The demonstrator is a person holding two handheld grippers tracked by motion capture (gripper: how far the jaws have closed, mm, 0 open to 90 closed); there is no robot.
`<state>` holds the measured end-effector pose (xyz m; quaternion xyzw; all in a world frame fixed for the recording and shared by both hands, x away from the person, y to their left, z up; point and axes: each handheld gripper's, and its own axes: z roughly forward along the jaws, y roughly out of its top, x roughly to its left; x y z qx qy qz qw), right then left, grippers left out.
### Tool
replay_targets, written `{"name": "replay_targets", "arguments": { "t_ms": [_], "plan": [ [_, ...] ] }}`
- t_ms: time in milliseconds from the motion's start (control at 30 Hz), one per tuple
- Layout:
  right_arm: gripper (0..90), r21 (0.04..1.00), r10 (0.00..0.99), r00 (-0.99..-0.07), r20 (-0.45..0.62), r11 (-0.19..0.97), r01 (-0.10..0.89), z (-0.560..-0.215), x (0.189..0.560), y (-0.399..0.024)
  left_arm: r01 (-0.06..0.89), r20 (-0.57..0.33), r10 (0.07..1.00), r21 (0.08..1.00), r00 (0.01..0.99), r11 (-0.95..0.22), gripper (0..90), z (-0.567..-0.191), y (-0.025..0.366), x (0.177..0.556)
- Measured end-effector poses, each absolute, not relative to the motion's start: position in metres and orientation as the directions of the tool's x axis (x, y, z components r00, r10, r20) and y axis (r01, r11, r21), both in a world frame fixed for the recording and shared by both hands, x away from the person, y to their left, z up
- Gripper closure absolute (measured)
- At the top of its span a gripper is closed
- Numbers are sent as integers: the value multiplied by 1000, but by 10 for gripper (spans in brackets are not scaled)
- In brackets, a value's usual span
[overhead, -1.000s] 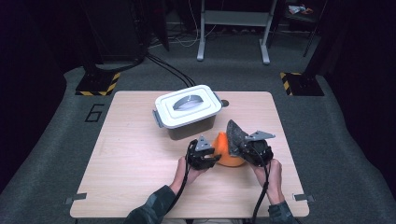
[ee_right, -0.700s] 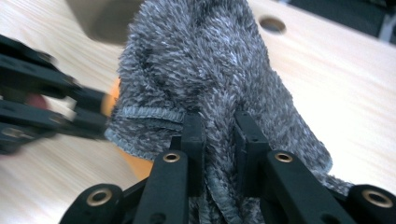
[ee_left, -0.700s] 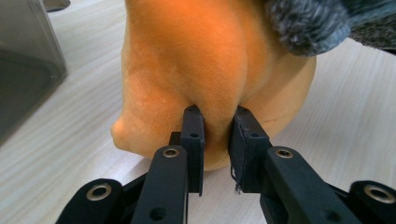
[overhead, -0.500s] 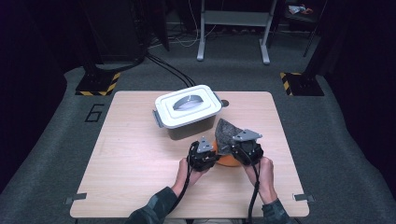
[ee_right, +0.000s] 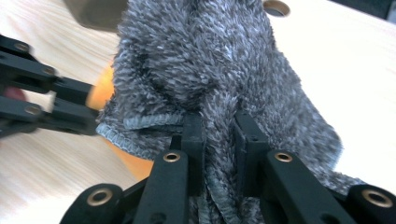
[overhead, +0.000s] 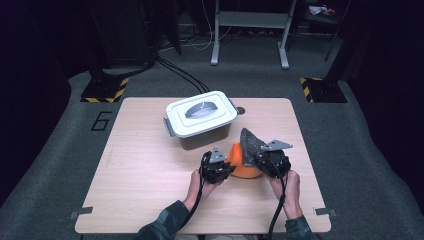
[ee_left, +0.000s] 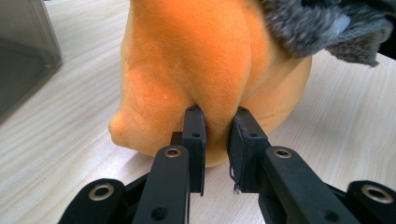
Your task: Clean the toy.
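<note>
**Orange plush and grey cloth, both held at mid-surface**

While the soft orange plush object (overhead: 244, 164) rests on the pale wooden surface (overhead: 140, 175), the left tool (ee_left: 215, 122) pinches a fold of it between nearly closed jaws, seemingly to steady it. Right tool (ee_right: 219, 128): closed on a shaggy grey towelling cloth (ee_right: 219, 56), draped over the plush, perhaps for wiping. White-lidded grey plastic box (overhead: 201, 119): just behind, shut. Change since a second ago: both tools have drawn closer together, and the cloth now hides more orange.
</note>
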<state>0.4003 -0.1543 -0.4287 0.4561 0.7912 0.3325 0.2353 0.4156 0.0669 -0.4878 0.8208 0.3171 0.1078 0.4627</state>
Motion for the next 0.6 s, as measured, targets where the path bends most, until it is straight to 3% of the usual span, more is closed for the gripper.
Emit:
{"name": "replay_targets", "arguments": {
  "t_ms": [600],
  "plan": [
    [769,677,932,-363,25,252,692,-466,418,-196,432,-132,620,826,773,-363,782,-489,69,417]
  ]
}}
